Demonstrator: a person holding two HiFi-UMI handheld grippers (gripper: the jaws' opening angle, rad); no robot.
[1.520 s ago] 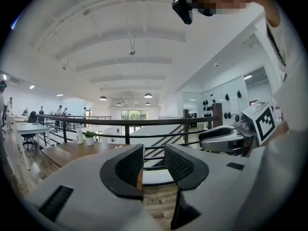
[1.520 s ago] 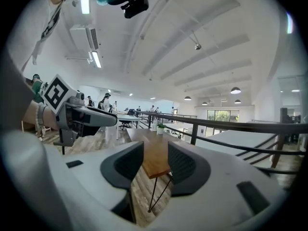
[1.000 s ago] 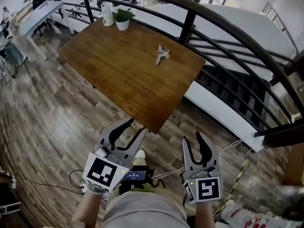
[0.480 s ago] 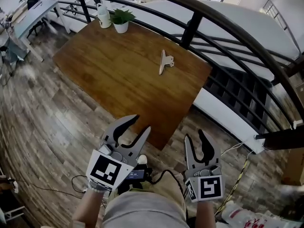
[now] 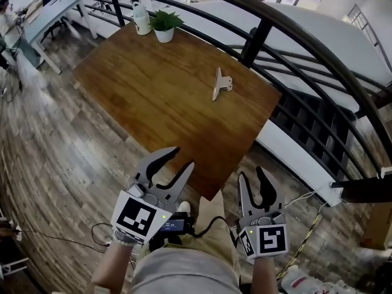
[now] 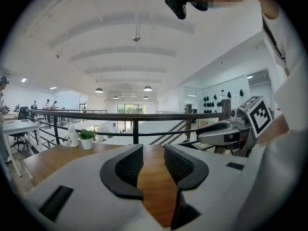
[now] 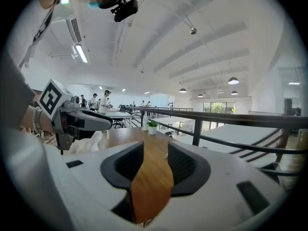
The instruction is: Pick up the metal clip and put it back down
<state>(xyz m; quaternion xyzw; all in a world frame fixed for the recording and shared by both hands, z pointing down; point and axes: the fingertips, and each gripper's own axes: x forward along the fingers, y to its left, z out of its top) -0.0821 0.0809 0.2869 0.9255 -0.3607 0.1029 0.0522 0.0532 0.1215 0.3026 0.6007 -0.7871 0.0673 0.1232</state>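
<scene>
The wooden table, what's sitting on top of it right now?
On the table: a metal clip toward the railing side, and a potted plant beside a white bottle at the far corner. The left tongs cover a bit of the near edge.

Table: brown wooden top [image 5: 153, 97], standing on a plank floor [image 5: 61, 158].
Metal clip: [image 5: 220, 84] lies near the far right edge, well apart from the rest.
Potted plant: [image 5: 164, 26] white pot, far corner.
Bottle: [image 5: 141, 22] white, upright, just left of the plant.
</scene>
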